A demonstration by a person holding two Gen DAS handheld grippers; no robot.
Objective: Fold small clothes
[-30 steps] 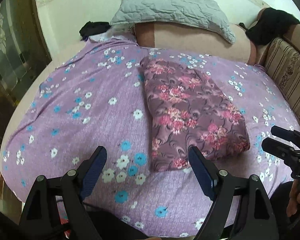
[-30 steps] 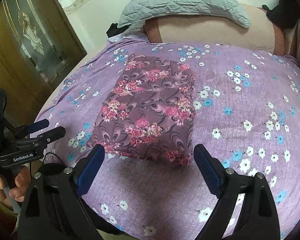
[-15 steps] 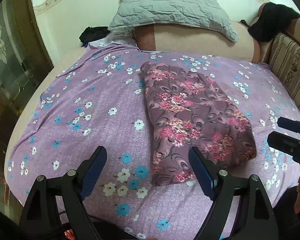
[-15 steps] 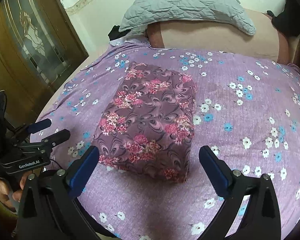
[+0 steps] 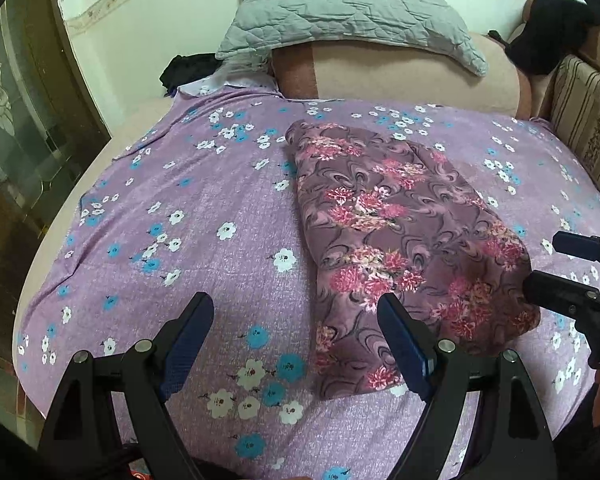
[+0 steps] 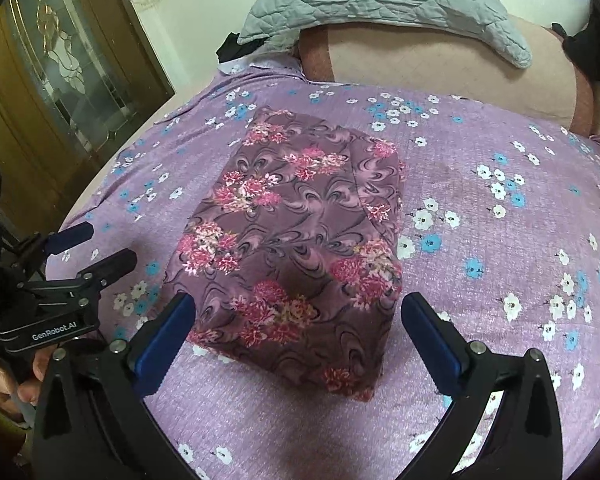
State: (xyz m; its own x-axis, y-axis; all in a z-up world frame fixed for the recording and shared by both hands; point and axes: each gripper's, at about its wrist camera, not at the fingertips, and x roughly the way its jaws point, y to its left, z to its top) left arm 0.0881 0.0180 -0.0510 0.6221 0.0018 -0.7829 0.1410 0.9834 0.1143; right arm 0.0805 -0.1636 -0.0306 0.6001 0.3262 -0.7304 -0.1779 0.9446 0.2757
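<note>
A mauve garment with pink flowers (image 5: 400, 236) lies folded into a flat rectangle on the purple flowered bedsheet (image 5: 180, 240). It also shows in the right wrist view (image 6: 300, 248). My left gripper (image 5: 296, 340) is open and empty, near the garment's near left corner. My right gripper (image 6: 300, 332) is open and empty, above the garment's near edge. The right gripper shows in the left wrist view (image 5: 568, 268) at the right edge. The left gripper shows in the right wrist view (image 6: 88, 248) at the left.
A grey quilted pillow (image 5: 352, 12) lies on a tan bolster (image 5: 400, 76) at the head of the bed. Dark clothes (image 5: 188, 72) lie at the far left corner. A striped sofa arm (image 5: 584, 128) stands at the right, a wooden glass door (image 6: 60, 80) at the left.
Both grippers have pulled back and risen a little from the folded garment, so it sits lower and farther in both views. Both stay open. The garment has not moved.
</note>
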